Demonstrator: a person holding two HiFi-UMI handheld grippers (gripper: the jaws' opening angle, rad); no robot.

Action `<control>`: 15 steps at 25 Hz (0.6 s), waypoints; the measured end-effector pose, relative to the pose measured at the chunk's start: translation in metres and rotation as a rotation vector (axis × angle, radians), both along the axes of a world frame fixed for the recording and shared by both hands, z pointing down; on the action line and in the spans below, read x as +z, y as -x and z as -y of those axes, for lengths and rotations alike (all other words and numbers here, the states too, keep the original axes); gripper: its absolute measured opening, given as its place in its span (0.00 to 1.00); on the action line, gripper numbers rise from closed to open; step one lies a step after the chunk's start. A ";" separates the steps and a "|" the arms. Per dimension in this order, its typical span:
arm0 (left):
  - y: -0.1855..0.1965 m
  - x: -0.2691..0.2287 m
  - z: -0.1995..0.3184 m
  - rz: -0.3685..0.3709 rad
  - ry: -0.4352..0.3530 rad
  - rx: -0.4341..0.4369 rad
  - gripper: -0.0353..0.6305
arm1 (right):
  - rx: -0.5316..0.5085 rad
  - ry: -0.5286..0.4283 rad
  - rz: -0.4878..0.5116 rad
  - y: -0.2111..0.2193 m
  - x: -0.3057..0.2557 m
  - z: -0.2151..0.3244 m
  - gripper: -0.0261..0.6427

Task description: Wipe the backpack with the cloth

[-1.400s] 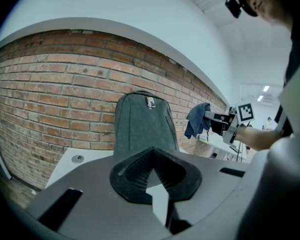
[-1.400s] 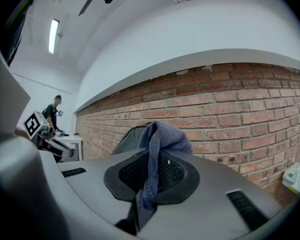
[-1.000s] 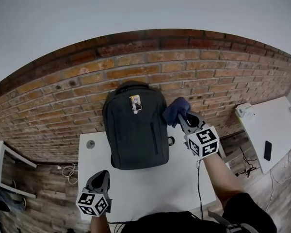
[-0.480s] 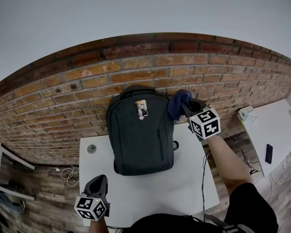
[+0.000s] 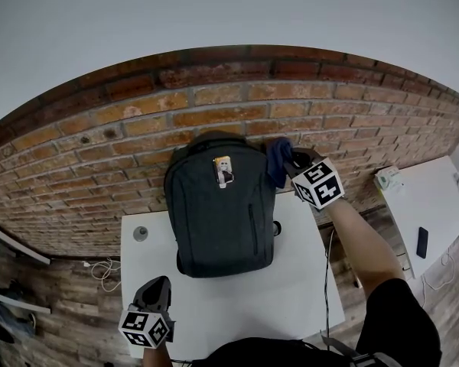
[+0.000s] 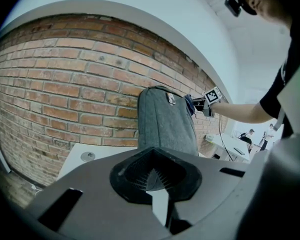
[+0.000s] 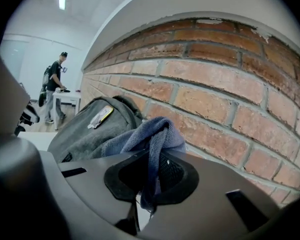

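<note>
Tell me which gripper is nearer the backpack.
Right. The right gripper, shut on the cloth, is at the upper right side of the backpack; the left gripper is apart from it, over the near edge of the table.

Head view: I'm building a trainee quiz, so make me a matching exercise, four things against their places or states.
1 backpack
2 cloth
3 left gripper
4 phone

a shut, empty, by the table's near edge
b clamped in the right gripper
c upright before the brick wall
d lying on the side table

Pairs: 1-c, 2-b, 3-a, 4-d
</note>
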State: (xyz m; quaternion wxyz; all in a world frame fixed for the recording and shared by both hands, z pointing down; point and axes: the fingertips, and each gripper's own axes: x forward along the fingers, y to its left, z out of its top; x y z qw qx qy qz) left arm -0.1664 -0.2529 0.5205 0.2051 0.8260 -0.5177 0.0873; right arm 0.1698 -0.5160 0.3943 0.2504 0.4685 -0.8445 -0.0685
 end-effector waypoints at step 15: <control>0.024 0.012 -0.011 -0.023 0.020 -0.081 0.05 | -0.048 0.008 -0.020 0.031 -0.015 0.025 0.07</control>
